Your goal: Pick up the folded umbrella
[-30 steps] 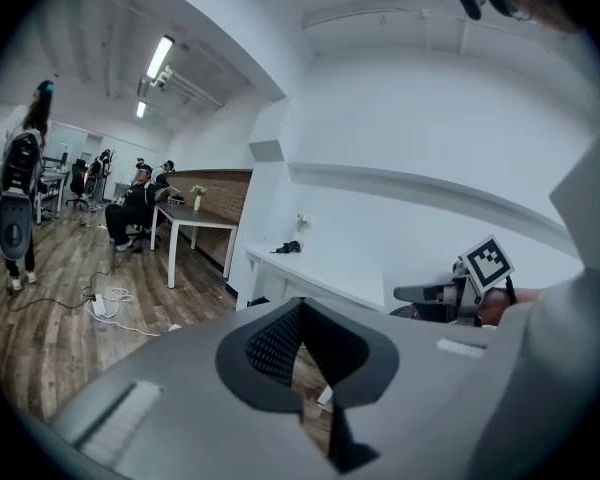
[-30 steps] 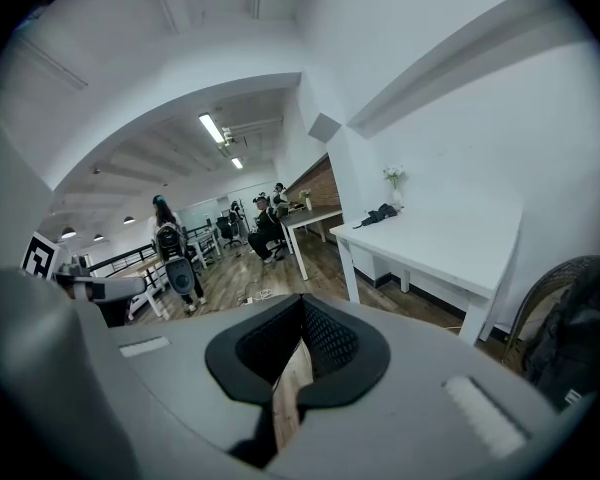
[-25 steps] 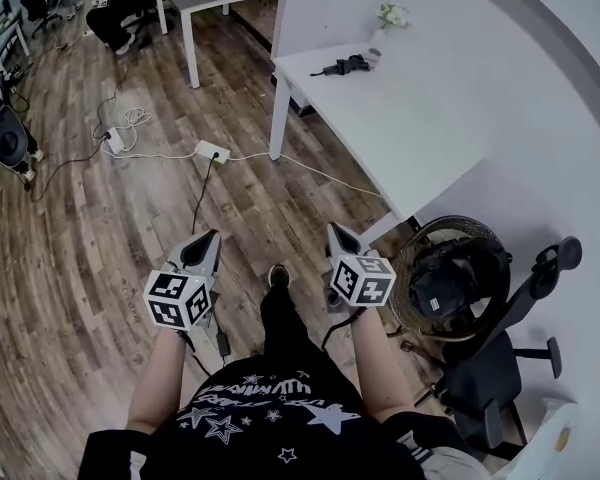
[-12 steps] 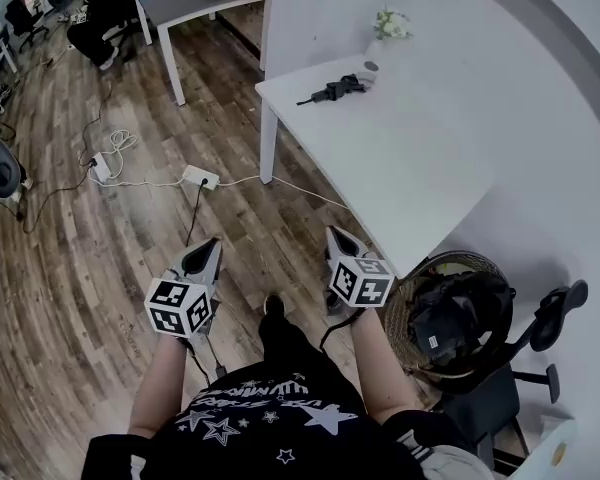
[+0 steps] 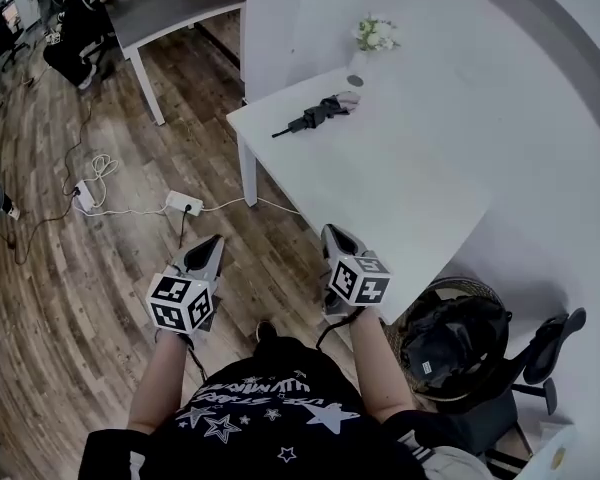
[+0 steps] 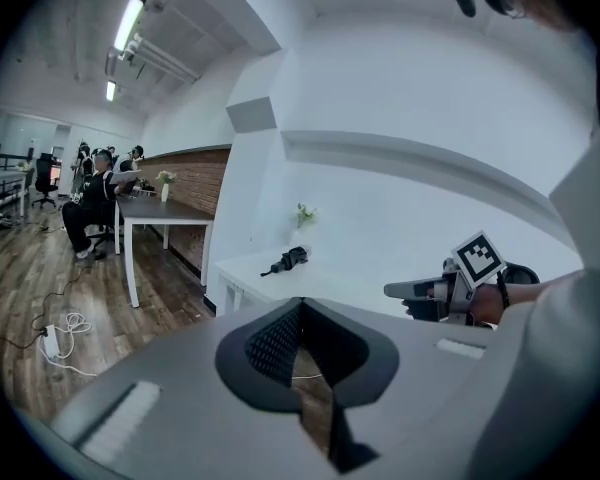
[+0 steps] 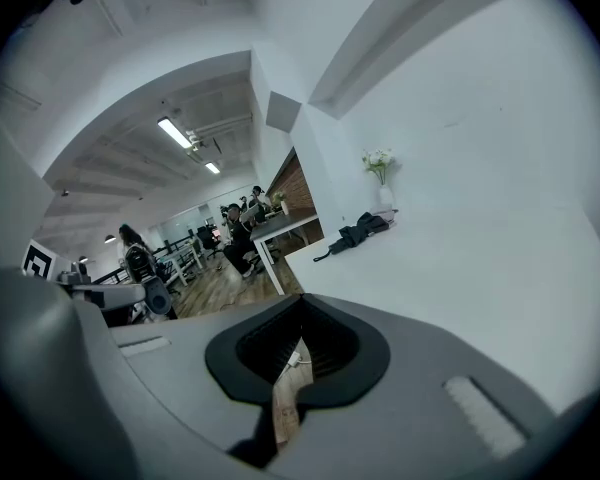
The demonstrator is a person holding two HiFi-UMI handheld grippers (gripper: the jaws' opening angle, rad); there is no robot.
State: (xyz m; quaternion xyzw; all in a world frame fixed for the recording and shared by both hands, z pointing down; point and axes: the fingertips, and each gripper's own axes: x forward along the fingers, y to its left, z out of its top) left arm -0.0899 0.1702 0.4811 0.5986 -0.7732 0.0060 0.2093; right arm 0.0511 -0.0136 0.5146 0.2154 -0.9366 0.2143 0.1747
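Note:
The folded black umbrella (image 5: 315, 116) lies at the far end of a white table (image 5: 400, 178), near the left edge, with its handle toward the floor side. It also shows small and distant in the left gripper view as the umbrella (image 6: 288, 260), and in the right gripper view as the umbrella (image 7: 358, 233). My left gripper (image 5: 208, 243) is held over the wood floor, shut and empty. My right gripper (image 5: 332, 233) hangs by the table's near corner, also shut with nothing in it. Both are well short of the umbrella.
A vase of white flowers (image 5: 373, 36) stands just behind the umbrella. A grey desk (image 5: 170, 3) with a seated person (image 5: 70, 28) is at far left. A power strip (image 5: 183, 204) and cables lie on the floor. A black bag (image 5: 450, 338) and chair (image 5: 540, 348) are at right.
The whole view has moved toward the white table: the umbrella and table sit larger and nearer. Both grippers travelled along with the person, still shut and side by side.

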